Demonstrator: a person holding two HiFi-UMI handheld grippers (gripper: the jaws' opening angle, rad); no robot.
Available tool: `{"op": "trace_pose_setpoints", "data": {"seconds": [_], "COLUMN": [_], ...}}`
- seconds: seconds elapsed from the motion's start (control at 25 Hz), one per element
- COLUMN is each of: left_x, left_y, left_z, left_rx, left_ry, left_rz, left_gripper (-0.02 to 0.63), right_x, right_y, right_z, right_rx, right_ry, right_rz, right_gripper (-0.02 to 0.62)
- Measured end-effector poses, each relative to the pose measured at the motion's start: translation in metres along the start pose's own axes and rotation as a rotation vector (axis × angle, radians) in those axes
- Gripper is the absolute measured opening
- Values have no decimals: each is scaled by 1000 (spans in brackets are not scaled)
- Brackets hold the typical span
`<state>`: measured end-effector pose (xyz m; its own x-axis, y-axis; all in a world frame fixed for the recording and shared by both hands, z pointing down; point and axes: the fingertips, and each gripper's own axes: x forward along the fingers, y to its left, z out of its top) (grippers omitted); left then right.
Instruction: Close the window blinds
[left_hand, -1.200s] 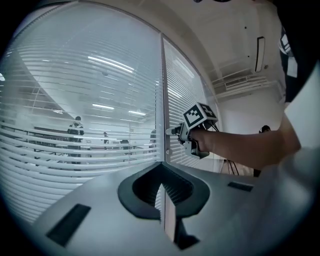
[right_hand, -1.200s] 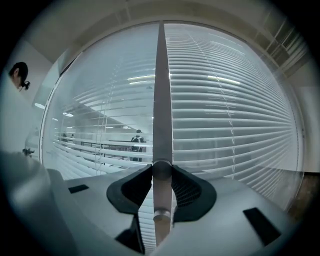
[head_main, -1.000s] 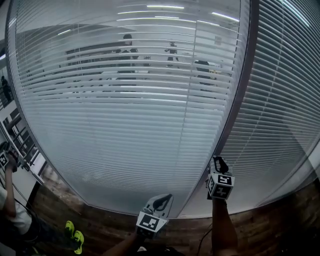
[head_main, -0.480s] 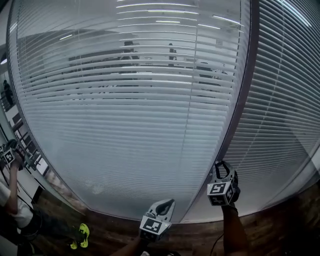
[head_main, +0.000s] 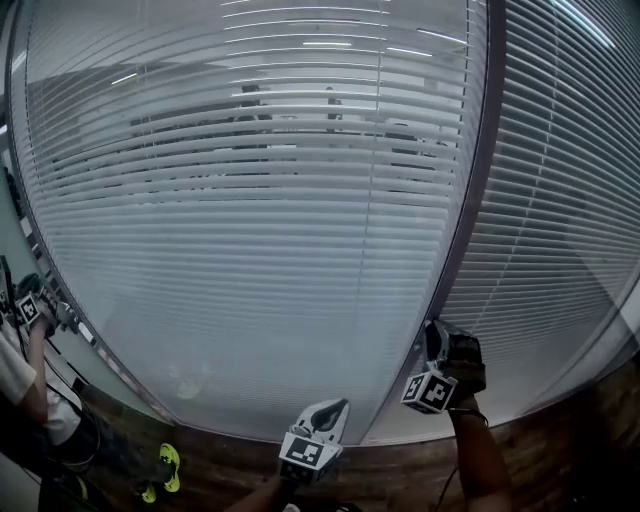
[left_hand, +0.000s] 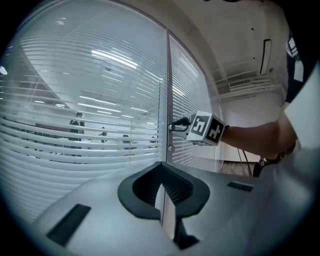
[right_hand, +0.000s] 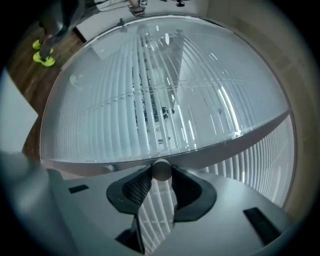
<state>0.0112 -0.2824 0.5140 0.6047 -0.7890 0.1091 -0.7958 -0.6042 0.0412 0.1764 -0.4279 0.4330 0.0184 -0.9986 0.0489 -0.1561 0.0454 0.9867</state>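
Slats of the window blinds (head_main: 250, 260), left of the dark window post (head_main: 472, 200), look only partly turned. The lower rows read as one pale sheet, while the upper rows still show figures beyond the glass, so more turning seems needed. The right hand-held gripper (head_main: 438, 328) sits at the foot of the post, its jaws set wide and pressing on either side of a small round knob (right_hand: 161, 169). The left hand-held gripper (head_main: 328, 410), below and left of the post, is closed on nothing. Since a second ago the right one has rolled about its own axis, swinging its marker cube from the top to the lower left. The see-through band remains.
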Motion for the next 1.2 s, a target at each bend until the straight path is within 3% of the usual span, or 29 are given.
{"op": "trace_pose_setpoints", "data": {"seconds": [0.12, 0.24, 0.36, 0.52, 0.56, 0.64, 0.92, 1.2], "left_x": [-1, -1, -5, -9, -9, -10, -16, -17], "left_y": [2, 2, 5, 11, 11, 10, 16, 9], "left_z": [0, 1, 0, 0, 1, 2, 8, 10], "left_rx": [-2, 1, -5, -16, -19, -44, -71, -45], "left_ry": [1, -1, -3, -4, -5, -10, -26, -31], "left_rz": [5, 3, 16, 35, 34, 22, 31, 16], "left_gripper": [0, 0, 0, 0, 0, 0, 0, 0], "right_x": [0, 0, -5, -6, -4, -1, 0, -1], "right_y": [0, 0, -2, -7, -8, -9, -12, -10], "right_z": [2, -1, -2, -7, -10, -17, -14, -15], "right_rx": [-47, 87, 425, 1125, 1232, 1353, 1470, 1461], "right_ry": [-28, -64, -120, -206, -196, -164, -184, -172], "right_rz": [-18, 6, 71, 191, 191, 166, 132, 106], "right_gripper": [126, 127, 128, 149, 155, 159, 160, 127]}}
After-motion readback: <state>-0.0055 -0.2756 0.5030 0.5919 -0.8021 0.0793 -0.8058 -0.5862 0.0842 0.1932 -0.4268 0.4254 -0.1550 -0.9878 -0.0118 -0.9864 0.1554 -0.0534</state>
